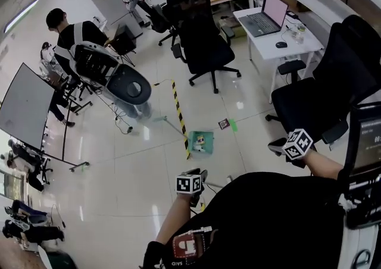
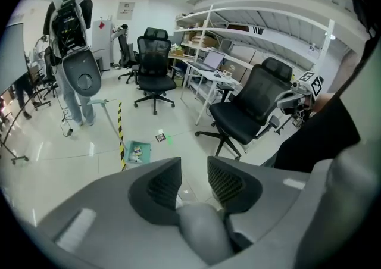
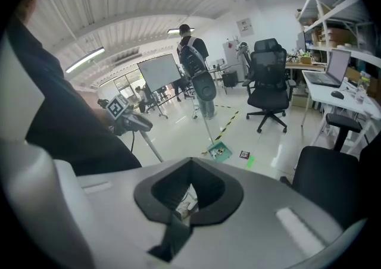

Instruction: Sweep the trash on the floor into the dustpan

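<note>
A green dustpan (image 1: 199,141) (image 2: 138,152) (image 3: 220,153) stands on the pale floor by a yellow-black tape stripe (image 1: 178,110). Pale trash (image 1: 202,140) lies in it, and its long handle (image 1: 168,124) slants up to the left. My left gripper (image 1: 201,180) (image 2: 193,163) is low near my body, shut on a grey broom handle (image 2: 202,232). That pole (image 3: 152,146) runs down below the left gripper (image 3: 128,116) in the right gripper view; the broom head is hidden. My right gripper (image 1: 284,146) (image 3: 190,160) is shut, tips touching, beside a black chair.
A small dark card (image 1: 224,124) and a green tape mark (image 1: 233,125) lie right of the dustpan. Black office chairs (image 1: 205,47) (image 1: 321,95) stand behind and to the right. There is a desk with a laptop (image 1: 268,15), a person (image 1: 71,41) and a whiteboard (image 1: 24,107).
</note>
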The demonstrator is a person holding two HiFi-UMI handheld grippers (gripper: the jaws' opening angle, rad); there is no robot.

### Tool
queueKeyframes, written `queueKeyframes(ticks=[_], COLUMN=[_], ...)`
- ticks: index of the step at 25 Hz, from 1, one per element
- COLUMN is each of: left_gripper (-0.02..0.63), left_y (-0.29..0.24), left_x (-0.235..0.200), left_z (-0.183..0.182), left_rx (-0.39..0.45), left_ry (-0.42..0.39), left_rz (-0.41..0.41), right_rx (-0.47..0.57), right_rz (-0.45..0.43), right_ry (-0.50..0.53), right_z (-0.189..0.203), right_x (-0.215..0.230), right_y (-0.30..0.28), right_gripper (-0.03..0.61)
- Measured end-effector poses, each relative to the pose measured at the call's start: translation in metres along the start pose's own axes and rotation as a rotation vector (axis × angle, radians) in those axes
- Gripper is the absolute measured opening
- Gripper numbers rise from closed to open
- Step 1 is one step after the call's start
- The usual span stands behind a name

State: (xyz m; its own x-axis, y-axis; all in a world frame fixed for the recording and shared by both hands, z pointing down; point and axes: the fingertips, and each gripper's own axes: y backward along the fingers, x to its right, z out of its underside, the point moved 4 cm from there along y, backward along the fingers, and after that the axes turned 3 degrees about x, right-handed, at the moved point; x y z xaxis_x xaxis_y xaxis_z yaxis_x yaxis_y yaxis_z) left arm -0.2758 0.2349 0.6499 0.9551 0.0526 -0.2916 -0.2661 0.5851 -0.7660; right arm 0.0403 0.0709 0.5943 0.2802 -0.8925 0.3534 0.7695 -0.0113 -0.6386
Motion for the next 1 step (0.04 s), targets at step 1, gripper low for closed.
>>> queueKeyframes(ticks=[1], left_gripper=[0.146], left_y=[0.0025], left_x=[-0.003], left_z=[0.0058], left_rx=[-0.006], left_ry=[-0.008], left_rz=[0.007], right_rx=[0.0], right_rz=[0.003], right_ry=[-0.002], right_z=[0.0004], right_x=[-0.0072], right_y=[-0.0051], right_gripper=[-0.008])
